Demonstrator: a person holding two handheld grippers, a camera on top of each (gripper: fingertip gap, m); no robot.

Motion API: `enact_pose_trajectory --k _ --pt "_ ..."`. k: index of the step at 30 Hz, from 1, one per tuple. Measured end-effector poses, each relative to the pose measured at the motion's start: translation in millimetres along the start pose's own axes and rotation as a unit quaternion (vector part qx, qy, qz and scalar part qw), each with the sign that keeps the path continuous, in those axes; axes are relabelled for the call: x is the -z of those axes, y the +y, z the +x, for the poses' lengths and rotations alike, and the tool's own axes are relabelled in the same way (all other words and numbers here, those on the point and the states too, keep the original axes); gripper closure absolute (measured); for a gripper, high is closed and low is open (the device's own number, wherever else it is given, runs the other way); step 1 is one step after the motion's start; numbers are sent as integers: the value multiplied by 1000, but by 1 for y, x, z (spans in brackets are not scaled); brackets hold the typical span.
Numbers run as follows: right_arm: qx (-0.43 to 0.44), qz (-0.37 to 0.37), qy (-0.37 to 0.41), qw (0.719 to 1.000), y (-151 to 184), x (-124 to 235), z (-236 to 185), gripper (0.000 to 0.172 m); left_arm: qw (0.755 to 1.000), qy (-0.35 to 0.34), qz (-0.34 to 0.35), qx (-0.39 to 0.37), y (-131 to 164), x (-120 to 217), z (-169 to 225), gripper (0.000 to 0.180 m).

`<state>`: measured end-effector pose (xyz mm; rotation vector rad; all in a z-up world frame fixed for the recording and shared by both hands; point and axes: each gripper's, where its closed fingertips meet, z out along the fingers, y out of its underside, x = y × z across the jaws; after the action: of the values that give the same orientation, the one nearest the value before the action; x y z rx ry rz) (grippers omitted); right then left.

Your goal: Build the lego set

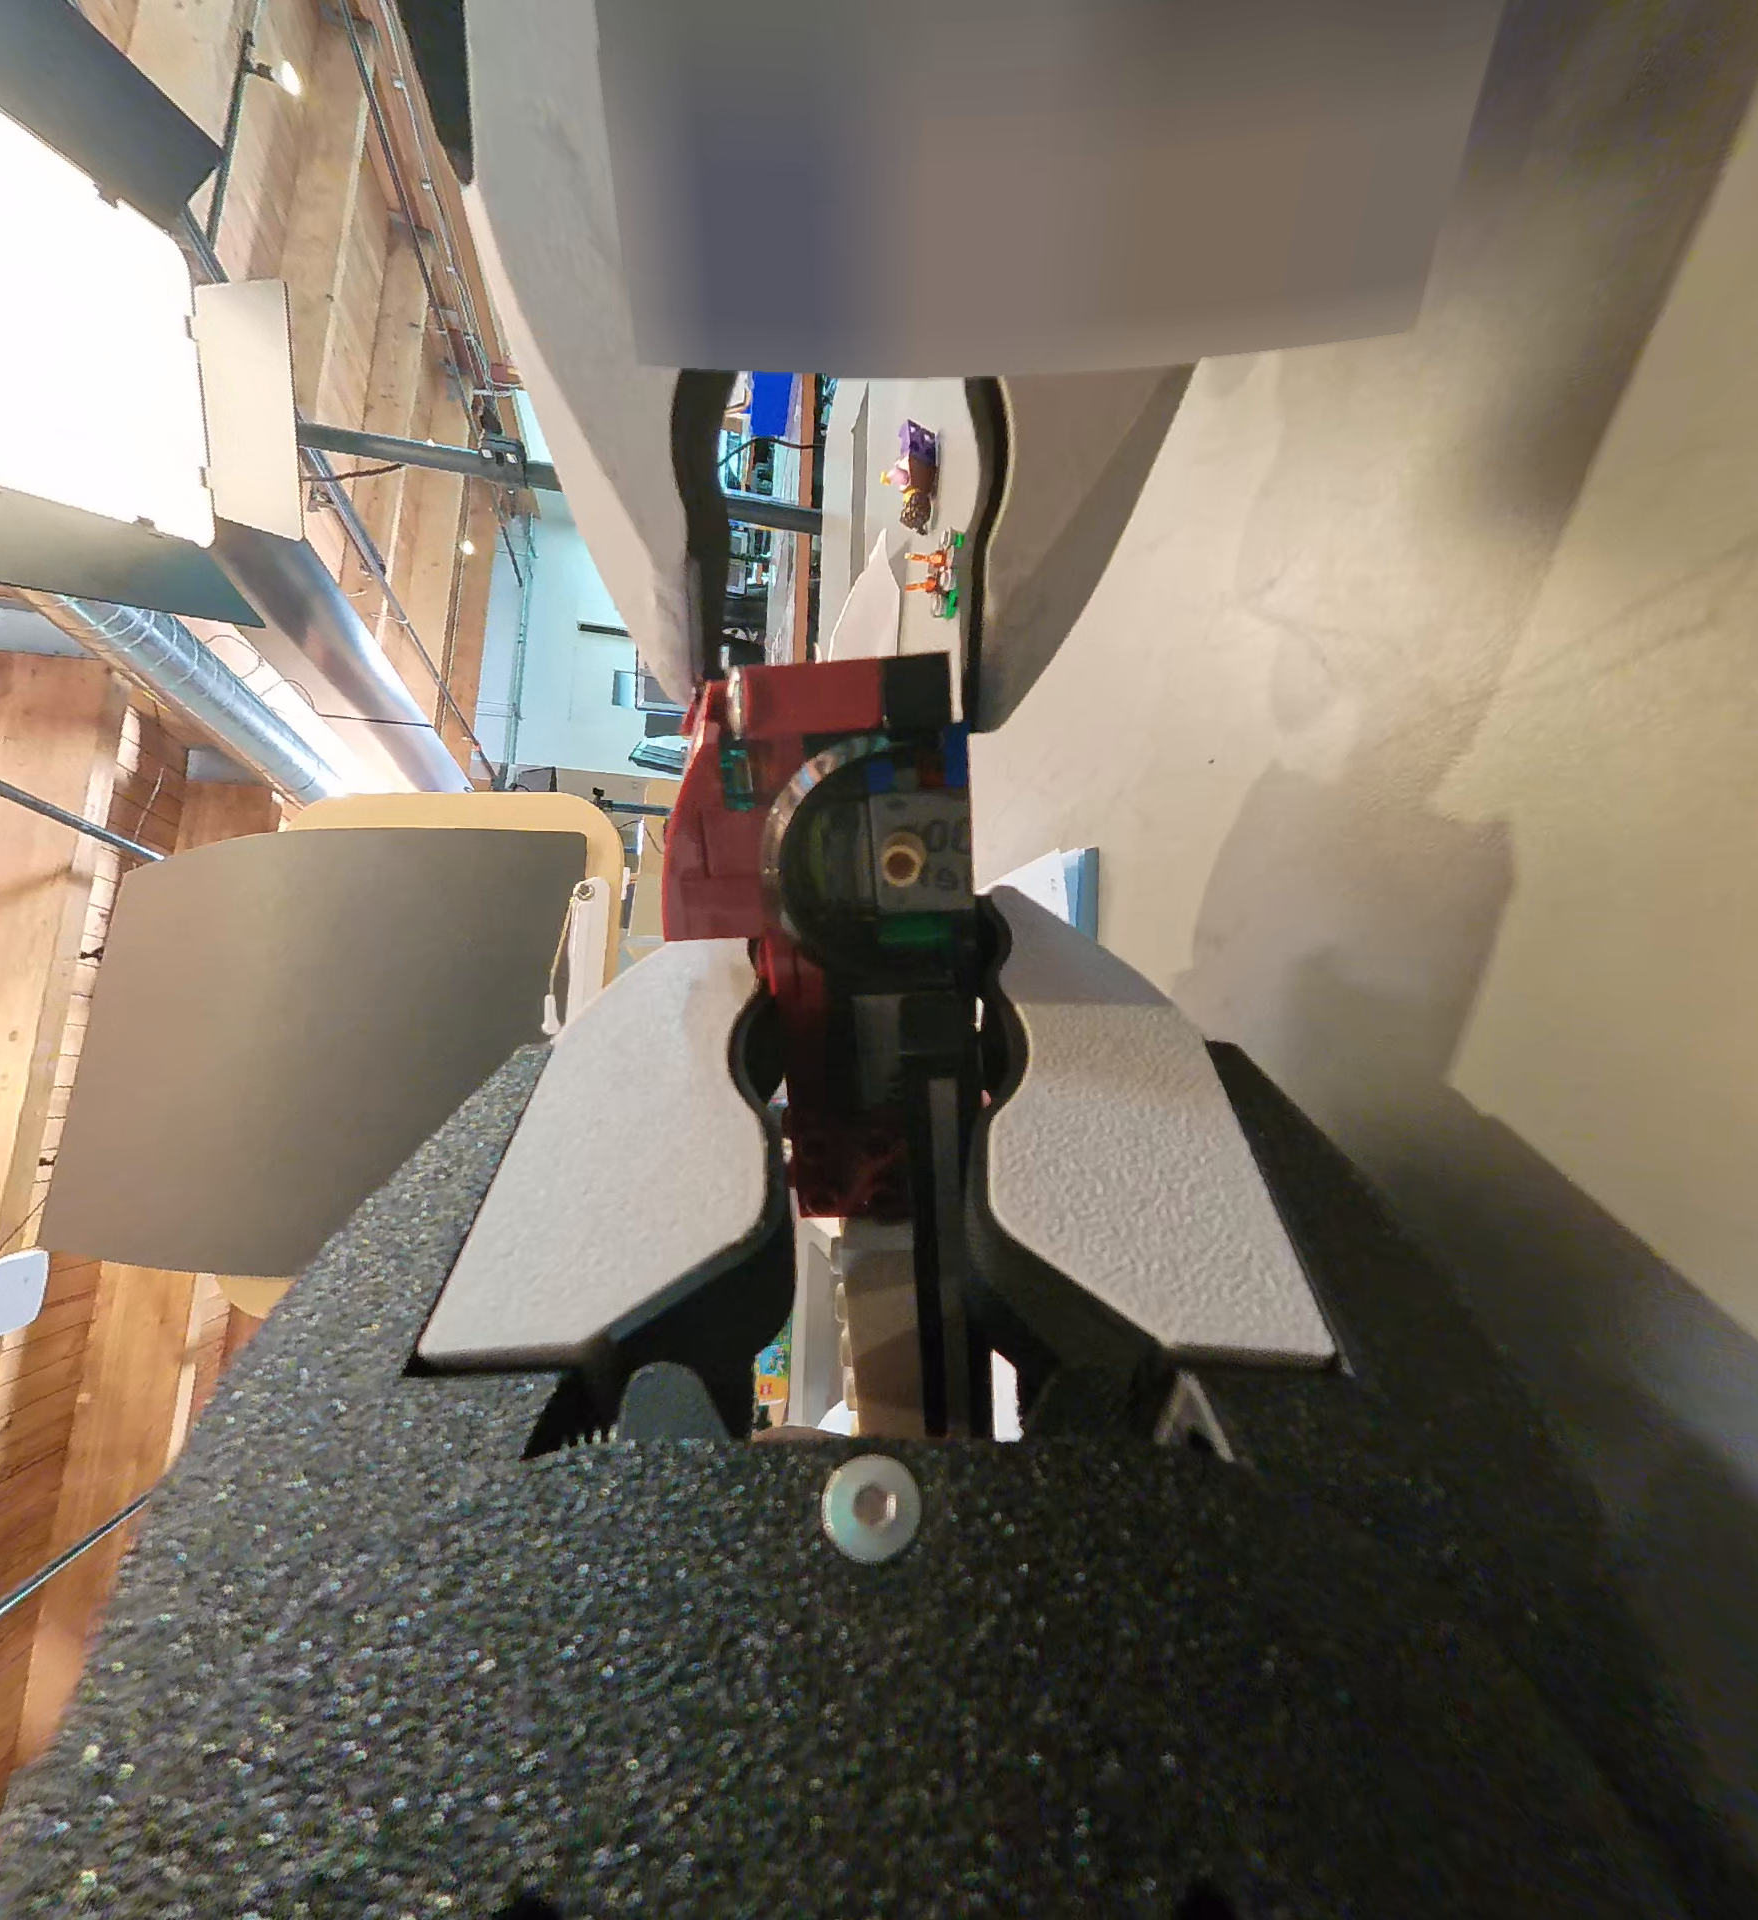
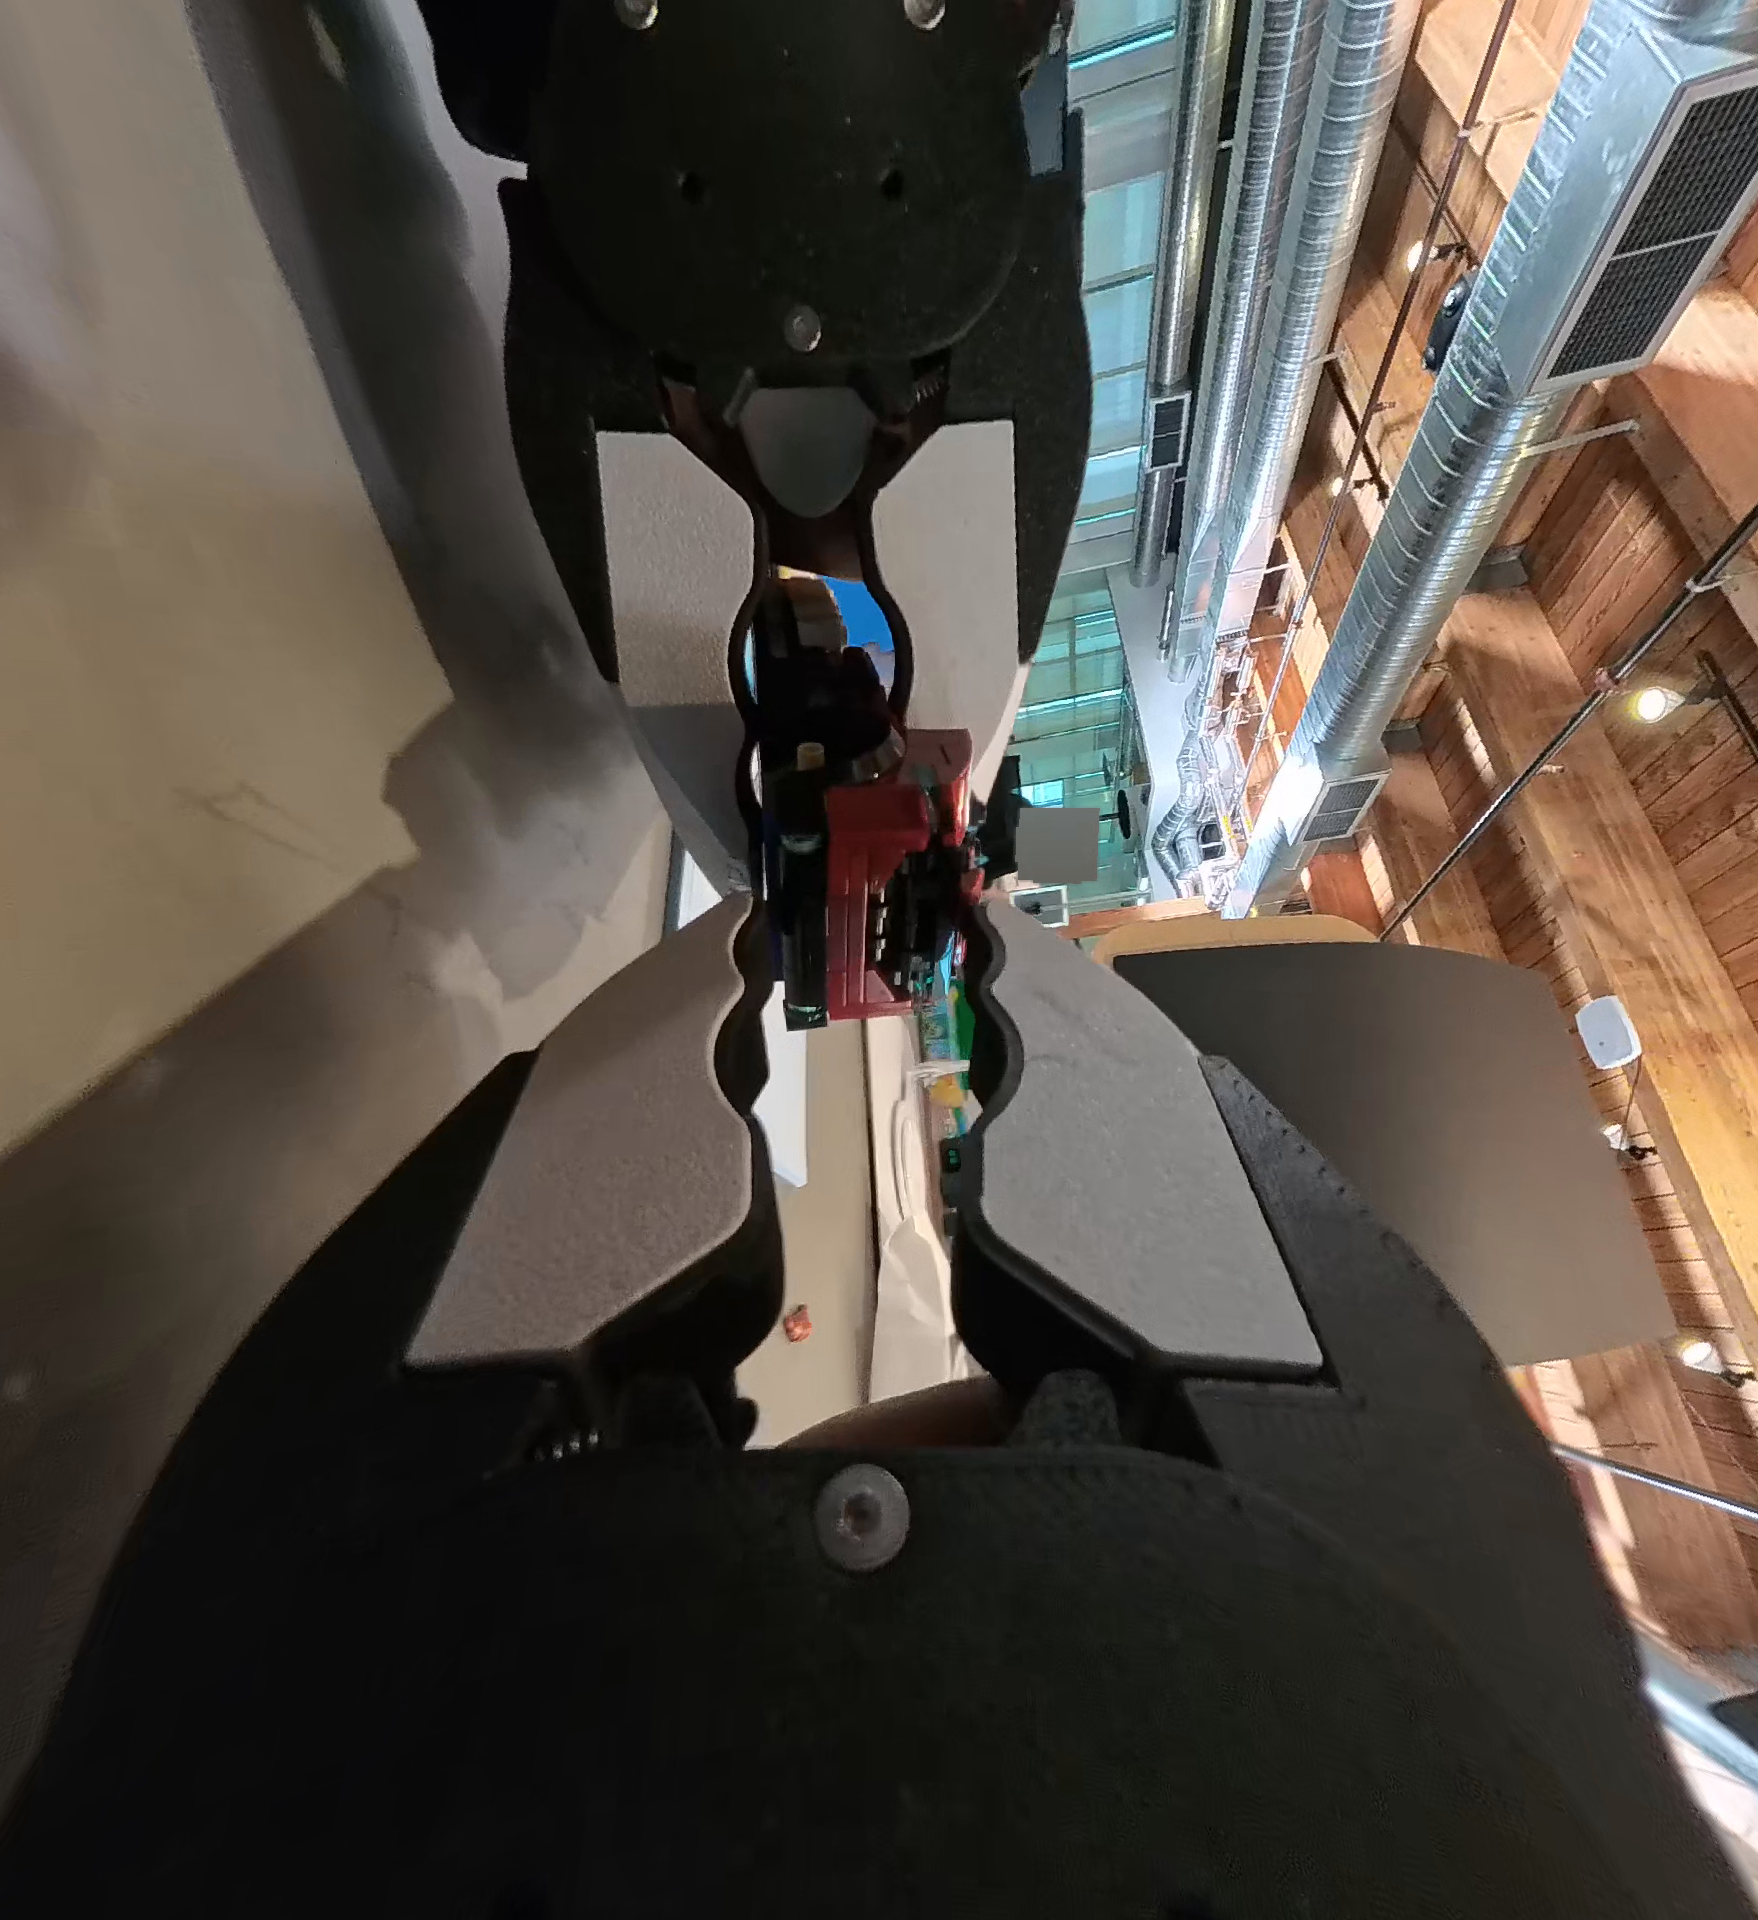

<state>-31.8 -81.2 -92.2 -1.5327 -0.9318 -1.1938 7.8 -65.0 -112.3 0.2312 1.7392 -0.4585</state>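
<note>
A red and black toy brick model (image 1: 719,862) with a clear round part and a grey block is held in the air between both grippers. My left gripper (image 1: 870,956) is shut on its near end, with both pads against its sides. My right gripper (image 1: 844,665) comes in from the opposite side and grips the far red and black end. In the right wrist view, my right gripper (image 2: 864,935) is shut on the model (image 2: 870,862), and the left gripper (image 2: 823,675) clamps its other end.
A grey table (image 1: 1374,727) lies along one side, with small coloured toy pieces (image 1: 922,478) and white paper (image 1: 875,603) far off on it. A chair with a dark back (image 1: 314,1039) stands near, also seen in the right wrist view (image 2: 1426,1143).
</note>
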Motion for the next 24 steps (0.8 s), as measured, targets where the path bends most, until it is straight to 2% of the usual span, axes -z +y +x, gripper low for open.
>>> enact_pose_trajectory --k 9,24 --pt "6 -3 10 1000 1 -1 -4 131 1000 -2 -2 -15 1 -1 -1 146" --pt "21 10 8 1000 0 0 -3 134 1000 1 2 -18 -5 0 -1 146"
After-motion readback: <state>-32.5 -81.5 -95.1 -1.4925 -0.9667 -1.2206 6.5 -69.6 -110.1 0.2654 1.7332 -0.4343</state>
